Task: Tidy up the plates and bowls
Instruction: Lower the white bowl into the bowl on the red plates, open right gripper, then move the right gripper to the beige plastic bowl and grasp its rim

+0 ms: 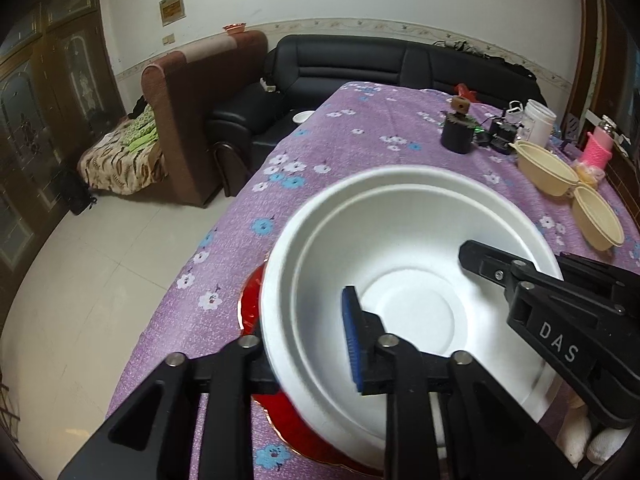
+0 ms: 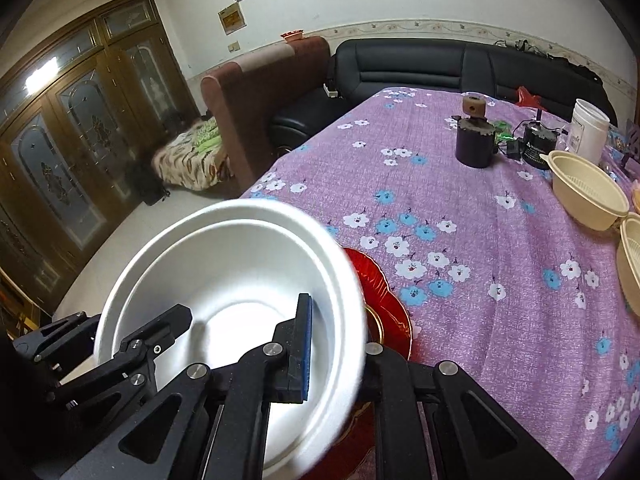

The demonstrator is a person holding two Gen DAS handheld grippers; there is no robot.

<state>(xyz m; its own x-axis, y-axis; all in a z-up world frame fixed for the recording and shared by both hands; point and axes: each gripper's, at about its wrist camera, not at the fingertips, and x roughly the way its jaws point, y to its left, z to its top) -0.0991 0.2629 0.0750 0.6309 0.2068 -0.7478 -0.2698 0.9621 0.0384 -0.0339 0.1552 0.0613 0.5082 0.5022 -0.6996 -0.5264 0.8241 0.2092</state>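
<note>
A white foam bowl (image 1: pixel 404 264) is held between both grippers, just above a red plate (image 1: pixel 252 300) on the purple flowered tablecloth. My left gripper (image 1: pixel 308 344) is shut on the bowl's left rim, blue pad inside. My right gripper (image 2: pixel 332 344) is shut on the bowl's right rim (image 2: pixel 240 280); its black fingers also show in the left wrist view (image 1: pixel 520 280). The red plate (image 2: pixel 380 288) shows under the bowl in the right wrist view. Two cream bowls (image 1: pixel 548 172) stand at the right; they also show in the right wrist view (image 2: pixel 588 192).
A dark jar with a wooden knob (image 2: pixel 474 140), a black device with cables (image 2: pixel 536 144) and a white tub (image 2: pixel 588 128) stand at the table's far right. A pink item (image 1: pixel 598 148) sits by the cream bowls. Sofas (image 1: pixel 360 68) lie beyond; the table's left edge drops to tiled floor.
</note>
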